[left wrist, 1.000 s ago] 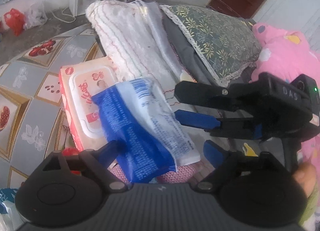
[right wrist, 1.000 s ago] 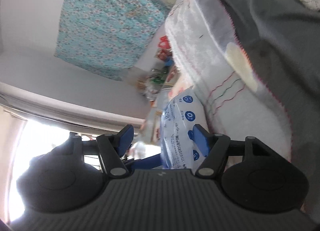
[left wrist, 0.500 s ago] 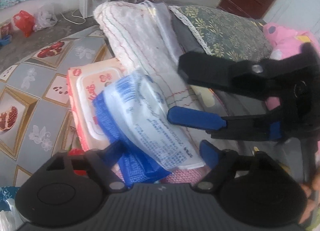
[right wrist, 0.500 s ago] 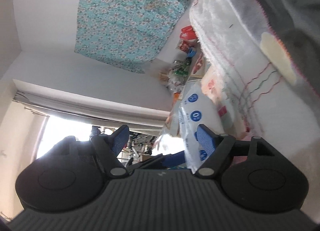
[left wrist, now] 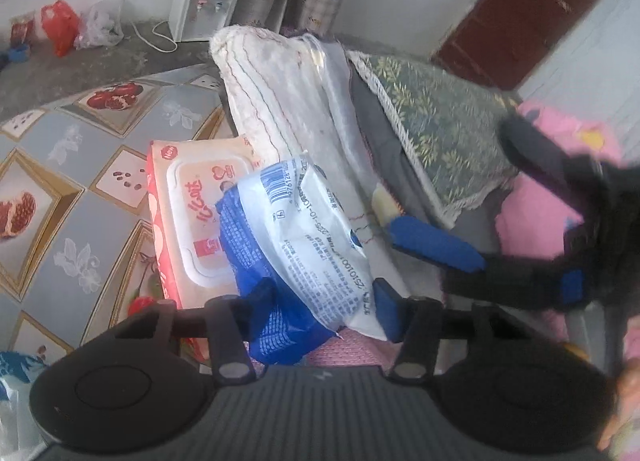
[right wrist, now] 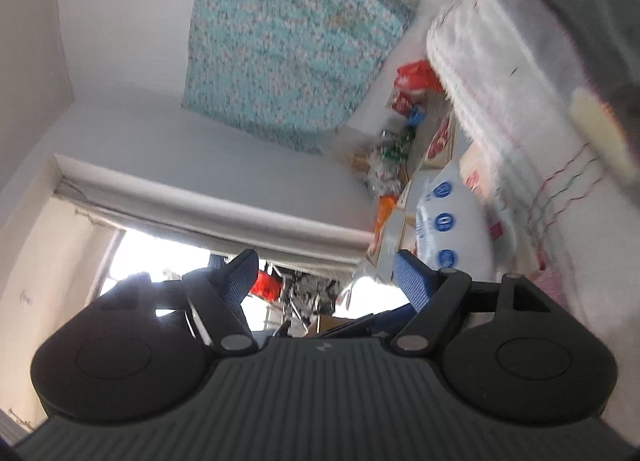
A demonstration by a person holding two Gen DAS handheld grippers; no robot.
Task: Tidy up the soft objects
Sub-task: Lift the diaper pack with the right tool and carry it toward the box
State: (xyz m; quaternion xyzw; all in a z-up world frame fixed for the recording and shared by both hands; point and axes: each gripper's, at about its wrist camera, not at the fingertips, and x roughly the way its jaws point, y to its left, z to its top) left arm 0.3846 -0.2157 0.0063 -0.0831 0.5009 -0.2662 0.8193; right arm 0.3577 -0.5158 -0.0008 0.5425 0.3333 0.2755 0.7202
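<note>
Tissue pack point(left wrist: 304, 245), blue and white, sits between the blue pads of the left gripper point(left wrist: 324, 301), whose jaws have just been closing and now press its sides. It lies across a pink wipes packet point(left wrist: 192, 221) on a patterned tablecloth point(left wrist: 76, 221). To the right, the right gripper point(right wrist: 324, 273) hangs with jaws apart, holding nothing. Beyond lie a white towel point(left wrist: 276, 101), a green leafy pillow point(left wrist: 444, 129) and a pink plush toy point(left wrist: 560, 165).

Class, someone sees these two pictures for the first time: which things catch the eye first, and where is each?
First, the blue and white packet between the left gripper fingers, whose jaws have just been closing on it. It lies over a red wet-wipes pack, beside the white folded blanket. At right, the right gripper stands open.
</note>
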